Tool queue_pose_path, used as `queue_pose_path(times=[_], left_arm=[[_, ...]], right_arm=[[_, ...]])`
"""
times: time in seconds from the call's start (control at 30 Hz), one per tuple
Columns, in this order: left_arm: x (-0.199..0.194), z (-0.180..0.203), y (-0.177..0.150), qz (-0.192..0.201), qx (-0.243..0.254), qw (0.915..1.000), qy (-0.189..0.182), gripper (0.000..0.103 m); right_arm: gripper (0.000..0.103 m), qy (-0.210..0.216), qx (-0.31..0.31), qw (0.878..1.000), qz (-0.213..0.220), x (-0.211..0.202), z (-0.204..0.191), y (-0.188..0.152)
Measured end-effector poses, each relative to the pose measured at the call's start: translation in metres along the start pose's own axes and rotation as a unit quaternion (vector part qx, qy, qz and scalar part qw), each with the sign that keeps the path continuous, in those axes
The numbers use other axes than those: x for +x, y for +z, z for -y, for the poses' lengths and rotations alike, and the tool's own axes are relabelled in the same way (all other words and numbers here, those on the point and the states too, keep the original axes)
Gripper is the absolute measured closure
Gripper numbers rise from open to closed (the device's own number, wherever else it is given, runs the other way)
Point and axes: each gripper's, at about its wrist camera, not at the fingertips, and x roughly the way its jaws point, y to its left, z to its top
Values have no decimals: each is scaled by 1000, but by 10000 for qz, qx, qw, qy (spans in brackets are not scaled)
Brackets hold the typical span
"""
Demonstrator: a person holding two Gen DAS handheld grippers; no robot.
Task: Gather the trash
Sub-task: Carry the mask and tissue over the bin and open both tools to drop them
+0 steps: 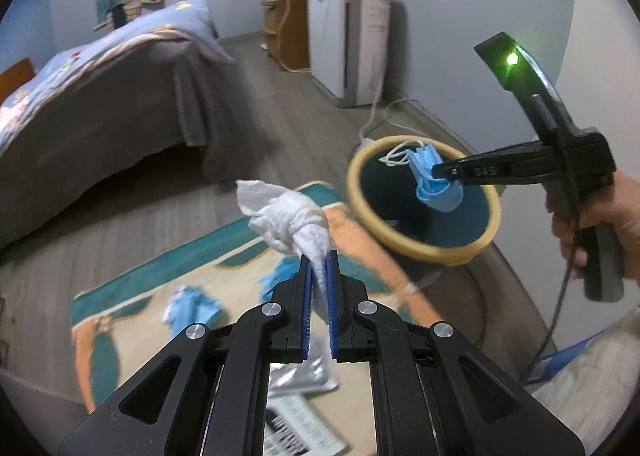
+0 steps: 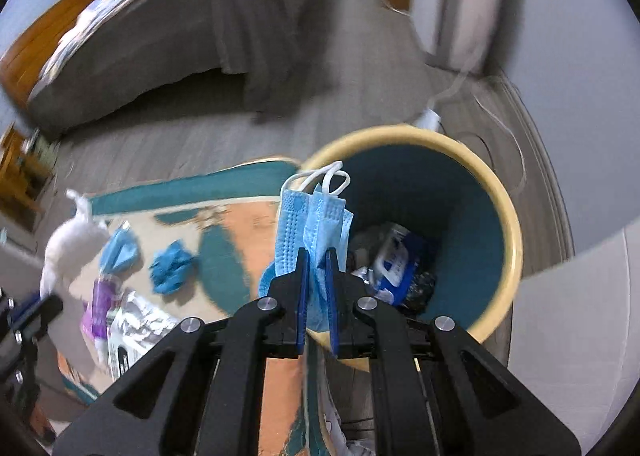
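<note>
The right gripper (image 1: pixel 438 171) bears raised letters "DAS" (other print is too blurred).

The black left hand-held gripper (image 1: pixel 319 256) covers most of a crinkled silver foil wrapper (image 1: pixel 304 374) and a printed black-and-white card (image 1: pixel 304 430) on the rug. In the right wrist view, trash at the bottom of the yellow-rimmed teal bin (image 2: pixel 516 240) is too dark and blurred to identify.
</note>
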Motion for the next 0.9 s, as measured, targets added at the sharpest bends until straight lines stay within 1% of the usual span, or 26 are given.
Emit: queue_pose_path(times=[0.03,0.13,0.37,0.47,0.57,0.67,0.7,0.73,0.77,0.8,0.87,0.9], left_arm=[[6,6,5,-35,31,10000,-88,95],[21,22,18,-119,198,9994,-258,95],[56,50,45,-209,594,9972,-395,95],[71,57,57,-217,580,9972,-421,95],[81,59,70,-184,463,9974,-515,95],[88,64,81,-144,420,9971,-618,94],[90,67,85,-134,430,9968,-659,90],[91,68,87,-138,444,9966,-674,86],[92,70,89,-137,463,9969,-626,74],[92,71,90,-105,465,9971,-594,58],[89,72,91,-4,446,9972,-598,44],[88,71,90,21,444,9973,-592,41]], right_arm=[[95,-9,134,9999,9,2,8,1],[95,-103,267,9996,37,4,19,3],[95,-256,560,9978,228,1,47,11],[95,-330,837,9956,272,1,63,11],[95,-395,1146,9919,372,-5,79,10],[94,-454,1327,9890,467,-9,87,10],[90,-450,1385,9882,481,-9,90,9],[83,-427,1450,9873,480,-10,93,9],[78,-398,1500,9868,474,-9,94,8],[71,-375,1562,9860,457,-9,97,7],[67,-394,1600,9854,431,-8,99,7],[62,-392,1613,9853,415,-7,100,7]])
